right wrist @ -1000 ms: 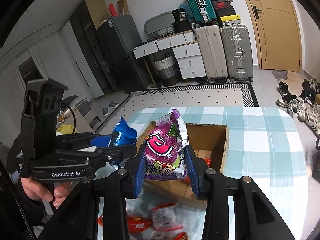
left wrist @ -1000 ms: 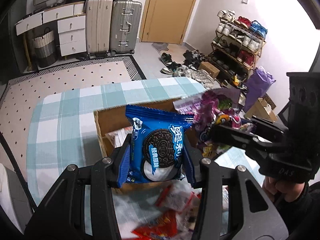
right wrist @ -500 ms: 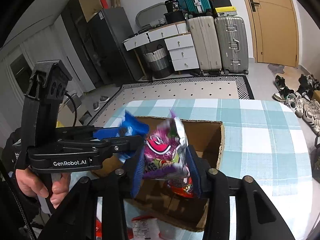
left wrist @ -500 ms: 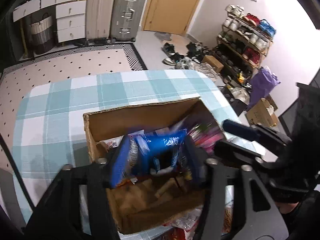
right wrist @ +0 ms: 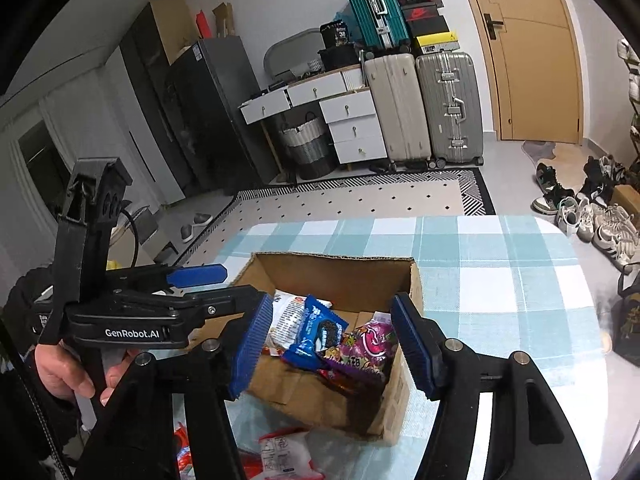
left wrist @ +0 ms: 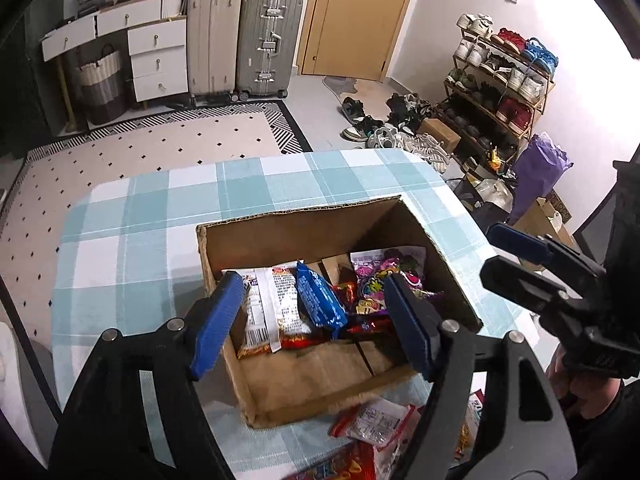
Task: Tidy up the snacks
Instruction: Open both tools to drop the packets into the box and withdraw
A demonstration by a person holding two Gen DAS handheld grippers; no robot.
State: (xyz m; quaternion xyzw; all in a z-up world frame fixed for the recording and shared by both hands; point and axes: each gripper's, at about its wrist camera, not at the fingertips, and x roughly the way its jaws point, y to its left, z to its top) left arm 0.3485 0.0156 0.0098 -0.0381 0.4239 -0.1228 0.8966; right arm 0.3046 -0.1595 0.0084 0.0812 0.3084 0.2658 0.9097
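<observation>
a checked blue and white surface [left wrist: 132,240] carries an open cardboard box [left wrist: 304,232]. on the left, the left gripper [left wrist: 310,316] hovers over the box, its jaws opening with nothing pressed between them. inside the box lie a white and red snack packet [left wrist: 272,304], then a blue oreo packet [left wrist: 320,300], then a purple candy bag [left wrist: 380,280] toward the right wall. on the right, the right gripper [right wrist: 332,344] also hangs above the box, jaws opening and empty. more loose red and white packets [left wrist: 372,424] lie on the surface just in front of the box.
</observation>
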